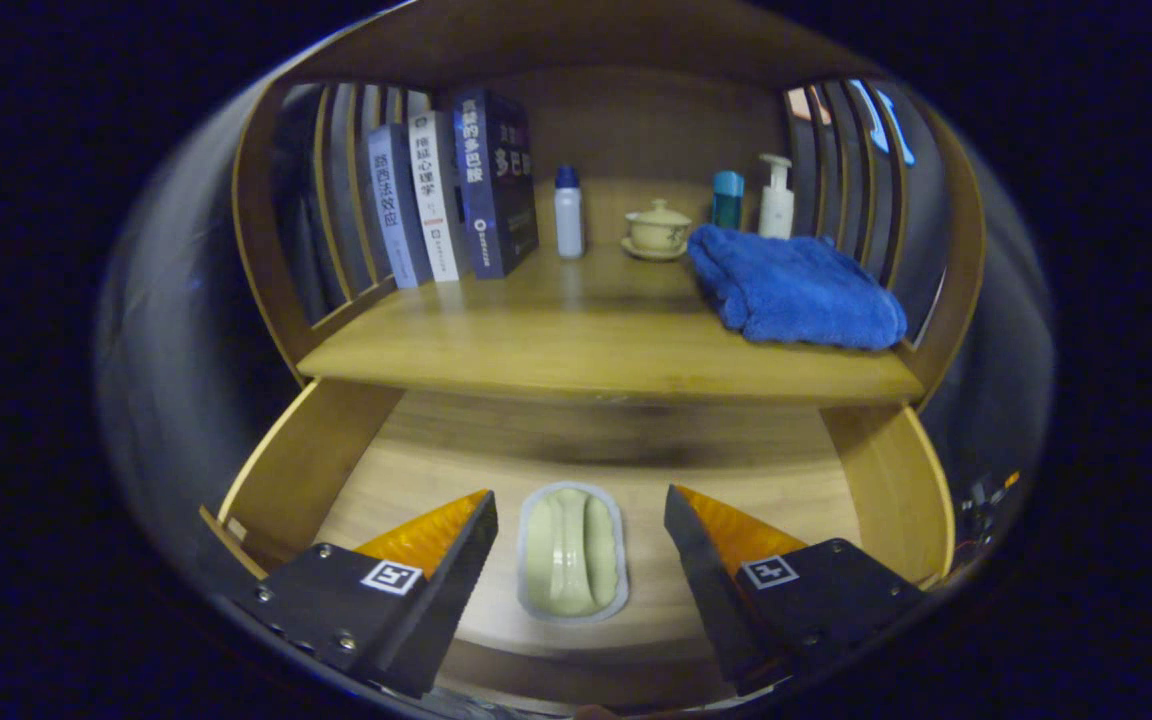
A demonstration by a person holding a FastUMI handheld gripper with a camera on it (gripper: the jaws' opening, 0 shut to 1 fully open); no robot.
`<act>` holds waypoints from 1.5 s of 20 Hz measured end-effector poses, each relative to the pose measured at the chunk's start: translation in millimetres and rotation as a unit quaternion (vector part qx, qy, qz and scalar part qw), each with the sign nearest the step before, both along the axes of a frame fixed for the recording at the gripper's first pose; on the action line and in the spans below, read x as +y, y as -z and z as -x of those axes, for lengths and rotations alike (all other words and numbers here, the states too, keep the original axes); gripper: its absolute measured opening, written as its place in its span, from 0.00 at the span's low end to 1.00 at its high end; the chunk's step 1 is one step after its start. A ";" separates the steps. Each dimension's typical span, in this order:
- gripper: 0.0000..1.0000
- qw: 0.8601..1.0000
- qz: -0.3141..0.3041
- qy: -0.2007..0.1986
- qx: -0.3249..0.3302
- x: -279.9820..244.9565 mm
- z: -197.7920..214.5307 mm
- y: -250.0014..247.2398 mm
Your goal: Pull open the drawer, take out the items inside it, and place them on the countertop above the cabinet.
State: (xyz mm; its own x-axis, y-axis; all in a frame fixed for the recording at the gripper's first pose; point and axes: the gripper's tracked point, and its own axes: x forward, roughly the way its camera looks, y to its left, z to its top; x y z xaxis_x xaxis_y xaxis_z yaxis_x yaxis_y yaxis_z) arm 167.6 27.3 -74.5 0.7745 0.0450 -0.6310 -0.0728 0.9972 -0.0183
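Note:
The wooden drawer (296, 470) stands pulled out below the countertop (596, 350). On its floor lies a pale green oblong dish with a light rim (573, 552), lengthwise between my fingers. My gripper (579, 510) hovers over the drawer, open, one finger on each side of the dish and neither touching it. The drawer's back part is in shadow under the countertop edge.
On the countertop stand three books (456, 195) at the back left, a small white bottle (568, 212), a lidded cup on a saucer (657, 230), a teal container (727, 198), a pump bottle (776, 197) and a folded blue towel (794, 290) at the right. Slatted wooden sides (336, 200) enclose it.

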 end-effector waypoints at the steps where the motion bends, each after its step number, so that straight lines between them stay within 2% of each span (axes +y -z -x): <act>1: 1.00 1.000 -0.012 0.002 0.015 1.4 1.4 6.8; 6: 1.00 0.998 0.001 0.022 0.064 -3.1 2.5 34.1; 8: 0.58 0.996 0.036 0.028 0.079 -13.4 9.0 43.5; 10: 0.16 0.996 0.029 0.037 0.074 -15.9 8.1 43.2; 11: 0.11 0.997 0.016 0.045 0.061 -15.8 8.7 34.5; 13: 0.11 0.997 -0.036 0.049 0.037 -8.1 6.0 21.8; 15: 0.11 0.997 -0.059 0.037 0.025 -1.3 11.7 10.2; 21: 0.11 0.999 -0.014 0.011 -0.041 -1.7 25.9 -39.4; 26: 0.11 0.994 0.022 0.024 -0.108 -12.7 30.1 -90.0; 30: 0.11 0.983 0.019 0.037 -0.178 -17.2 32.1 -145.4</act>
